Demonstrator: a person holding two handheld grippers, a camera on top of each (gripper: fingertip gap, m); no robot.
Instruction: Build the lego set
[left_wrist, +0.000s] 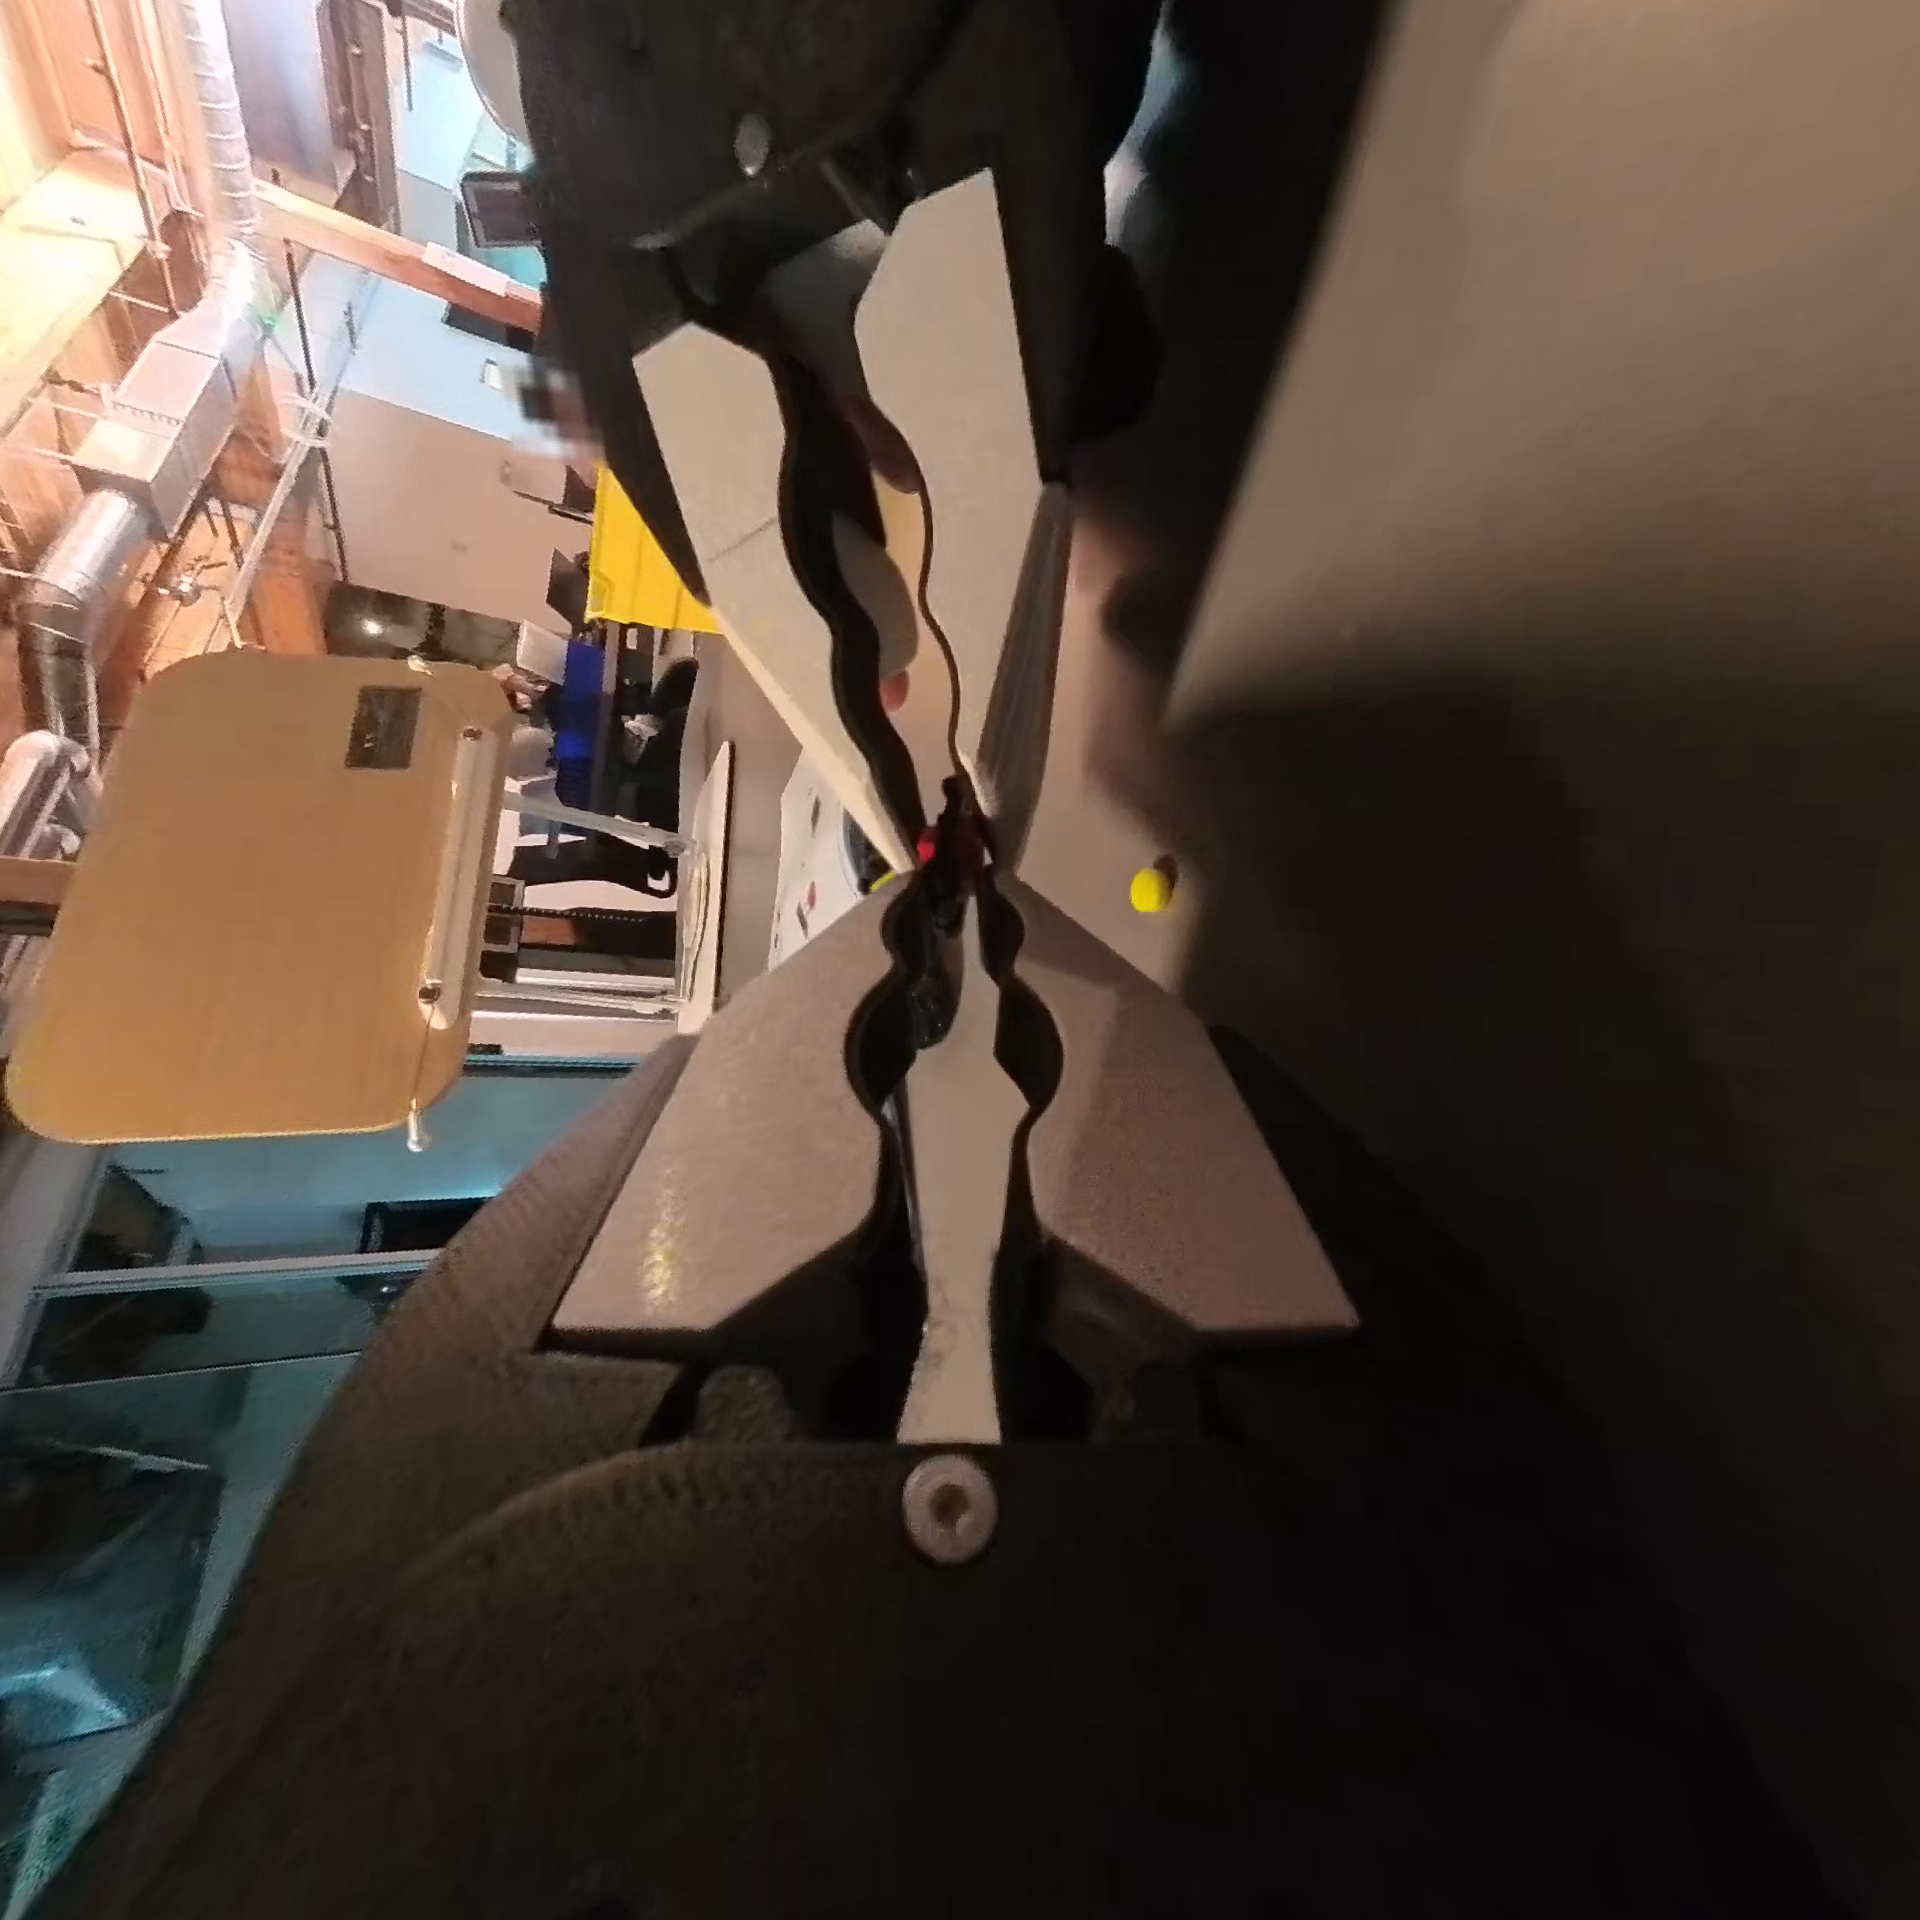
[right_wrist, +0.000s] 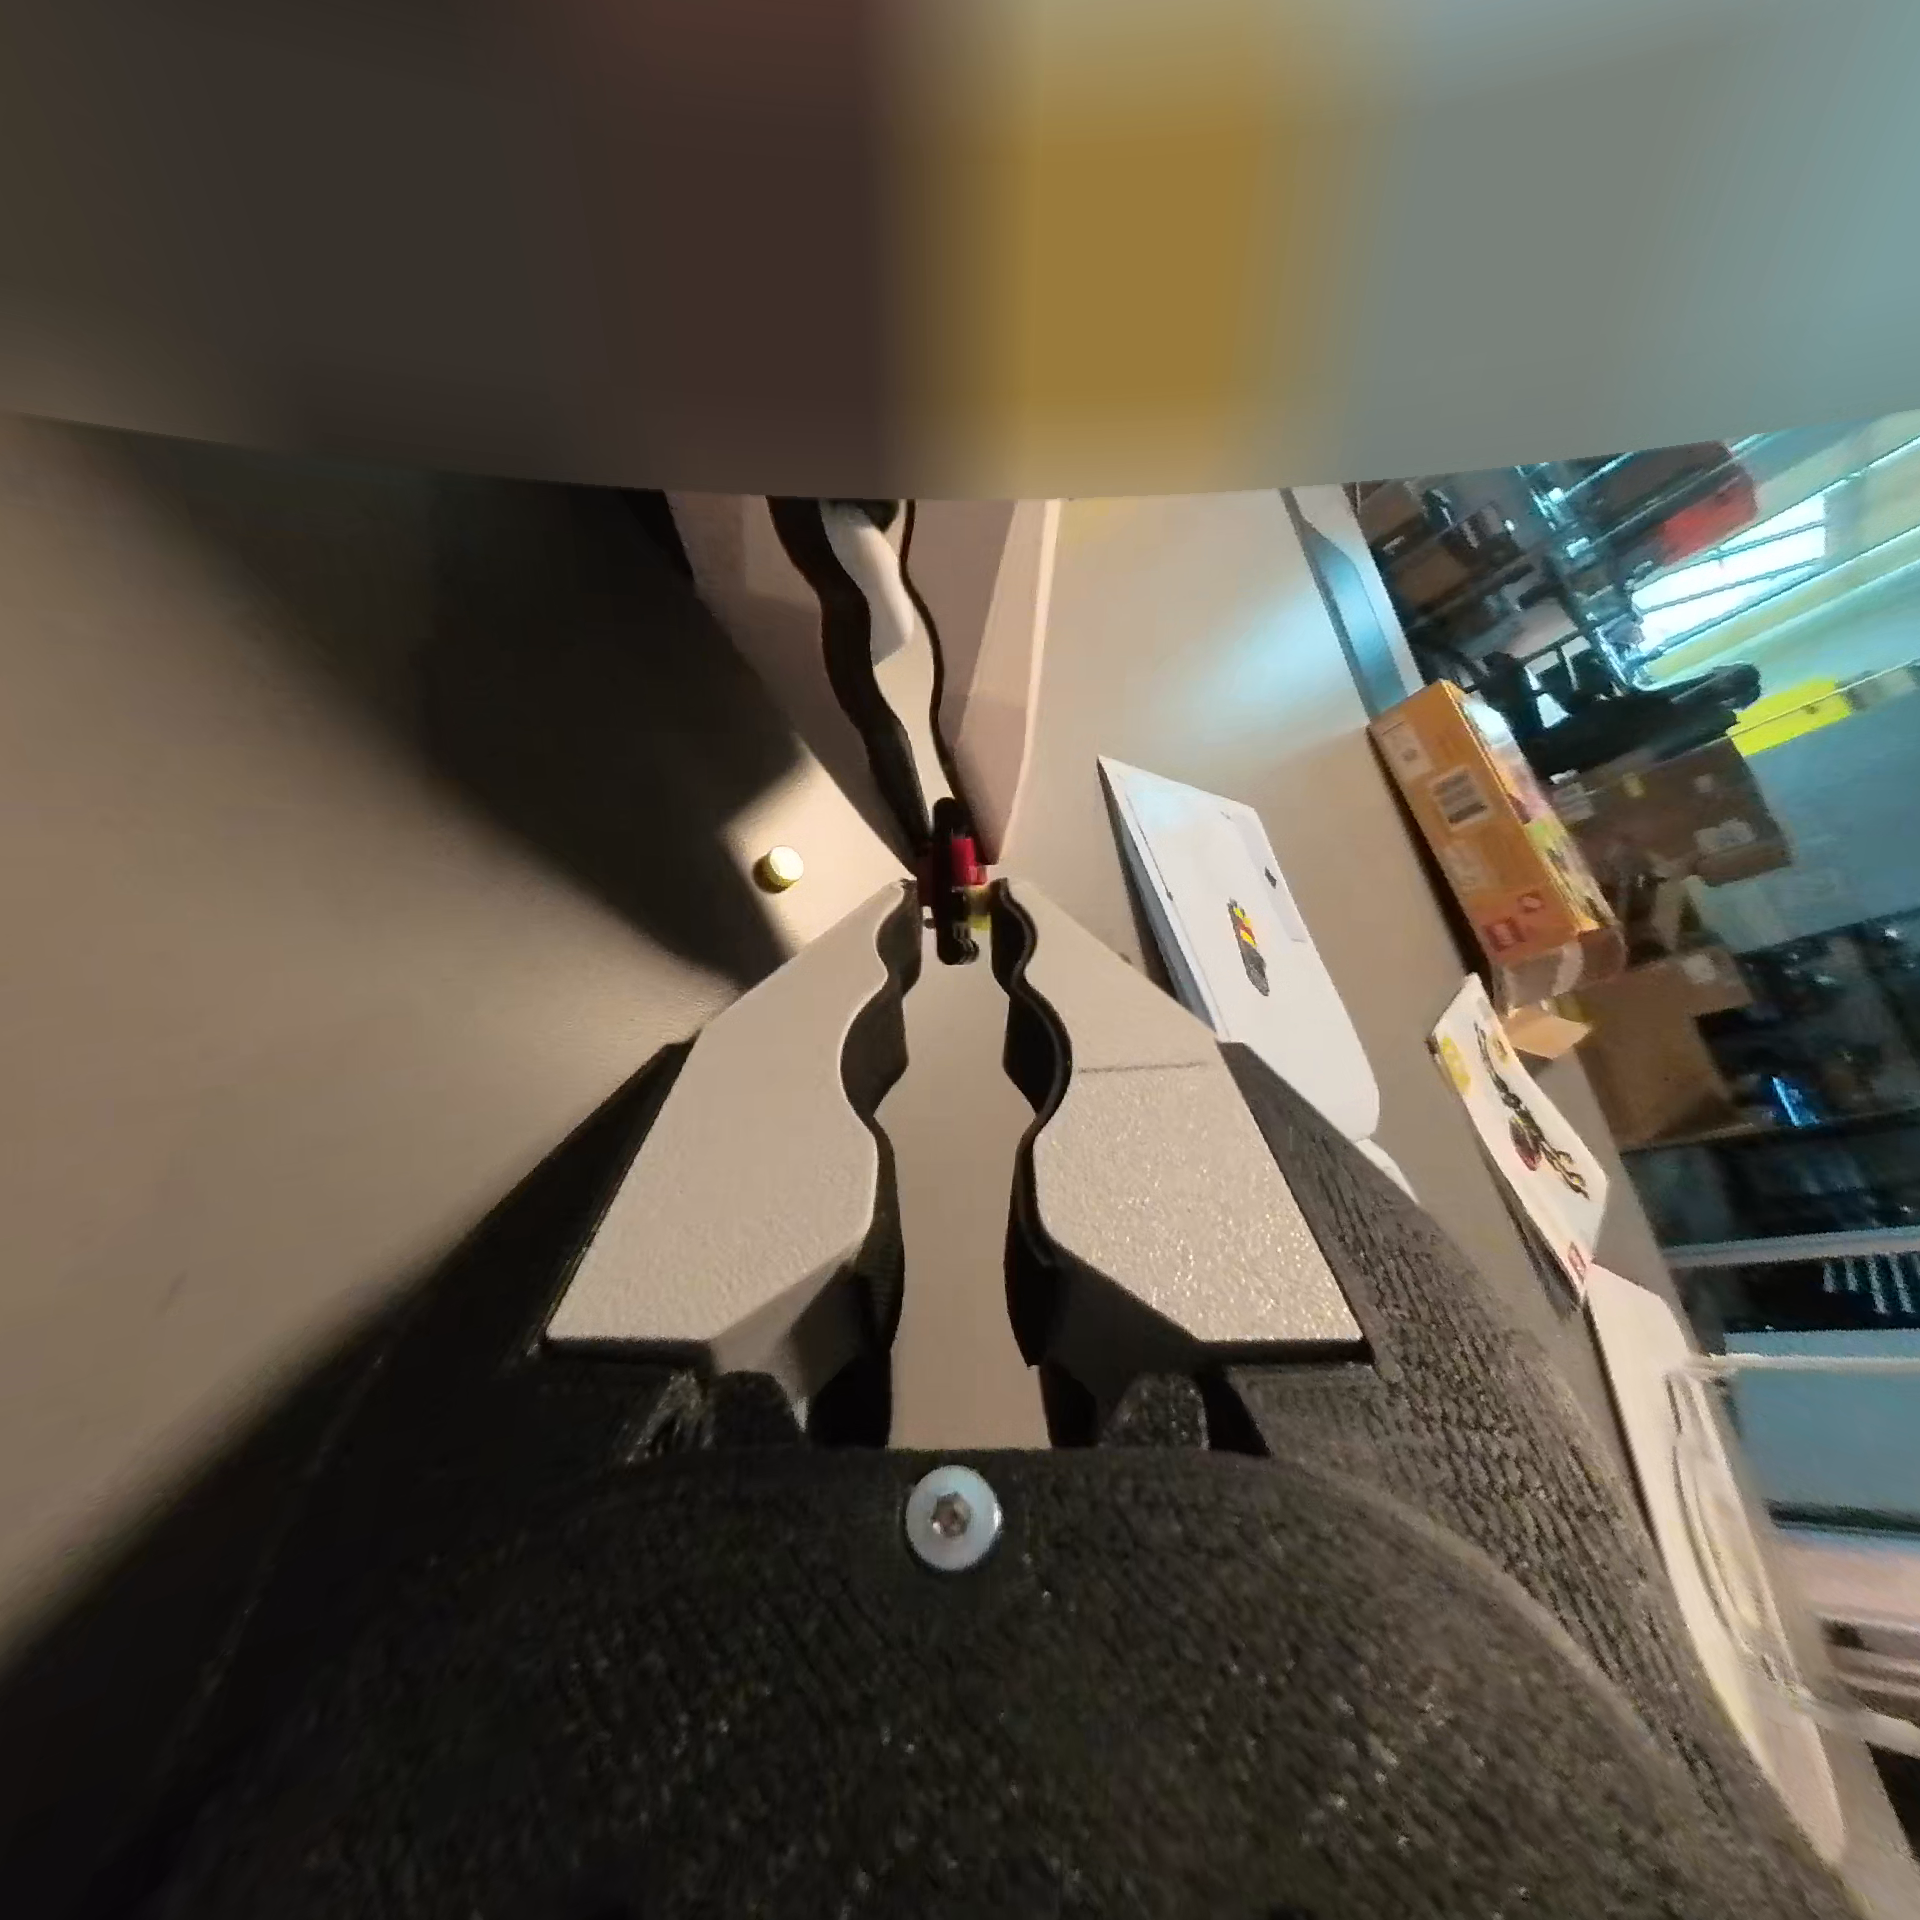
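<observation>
A small Lego assembly of black, red and yellow parts (left_wrist: 948, 854) is held above the grey table, between the two grippers, which meet tip to tip. In the left wrist view my left gripper (left_wrist: 948, 899) comes from below and is shut on the black lower end. The right gripper (left_wrist: 943, 816) comes from above and pinches the red end. In the right wrist view my right gripper (right_wrist: 958, 902) is shut on the assembly (right_wrist: 958, 868), with the left gripper (right_wrist: 951, 821) opposite. A loose yellow round piece (left_wrist: 1148, 890) lies on the table beside them; it also shows in the right wrist view (right_wrist: 781, 868).
A white tray (right_wrist: 1226, 914) with a few loose parts lies on the table to the right. Beyond it are a yellow Lego box (right_wrist: 1486, 831) and an instruction booklet (right_wrist: 1517, 1122). A wooden chair back (left_wrist: 260, 894) stands past the table edge. My left and right fingertips are right by each other.
</observation>
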